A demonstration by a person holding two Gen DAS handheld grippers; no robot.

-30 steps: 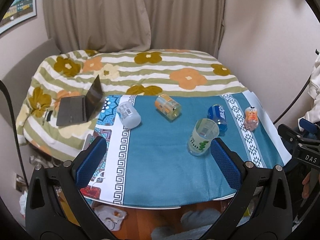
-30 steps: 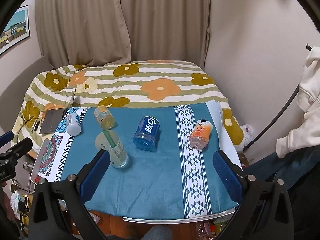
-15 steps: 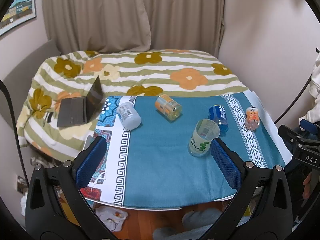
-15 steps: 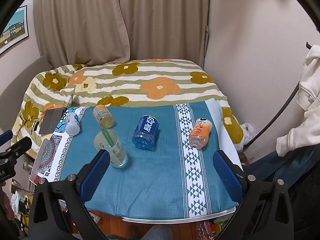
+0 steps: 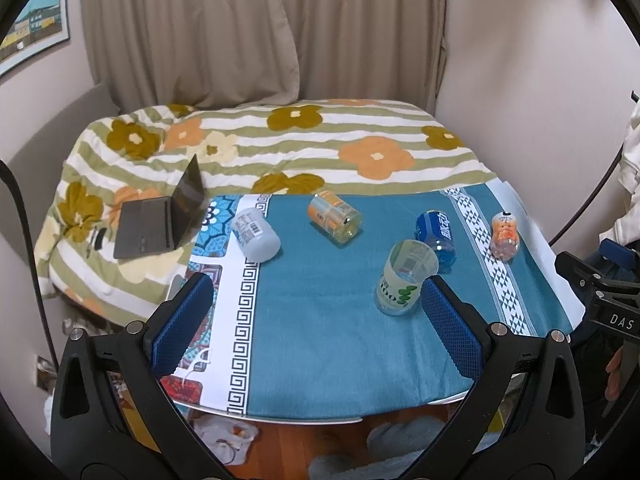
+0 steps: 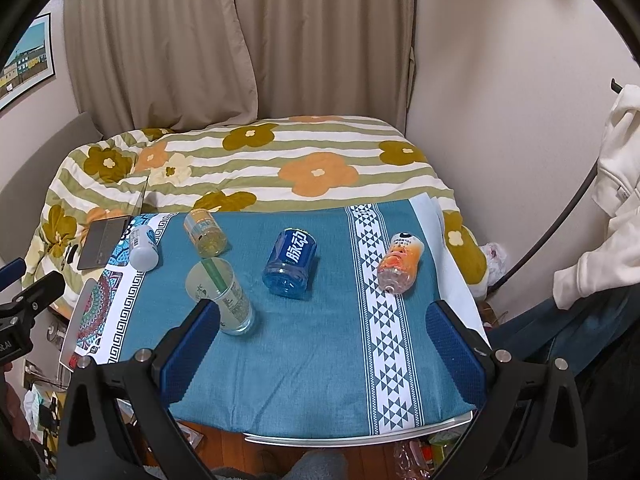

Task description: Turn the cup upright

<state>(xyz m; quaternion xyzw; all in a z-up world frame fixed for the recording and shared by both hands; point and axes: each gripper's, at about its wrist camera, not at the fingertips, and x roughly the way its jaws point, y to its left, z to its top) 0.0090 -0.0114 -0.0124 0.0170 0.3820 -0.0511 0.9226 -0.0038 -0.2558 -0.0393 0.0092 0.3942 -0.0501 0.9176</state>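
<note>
Teal cloth (image 5: 328, 344) with white patterned bands is covering the low table, and behind it a striped quilt with big flowers (image 5: 280, 148) is lying over the bed. On the quilt, to the left, a grey laptop (image 5: 160, 220) is sitting half open.

I am holding both grippers above the near edge of the table. My left gripper (image 5: 316, 324) is standing wide open, its blue pads far apart, and it is holding nothing. My right gripper (image 6: 324, 344) is also spread wide and is gripping nothing.

The cup (image 5: 404, 280) is standing upright on the teal cloth, its open mouth facing up, clear with a green print on its side. In the left wrist view it is just beside my right-hand pad (image 5: 448, 328); in the right wrist view the same cup (image 6: 222, 296) is just behind my left-hand pad (image 6: 188, 352). I cannot tell if any pad is touching it.

Around it four containers are lying on their sides: a blue bottle (image 6: 290, 262) close behind the cup, a yellow-orange bottle (image 5: 334, 219) farther back, a white container (image 5: 256, 233) on the left band, and a small orange bottle (image 6: 400, 262) on the right band.
</note>
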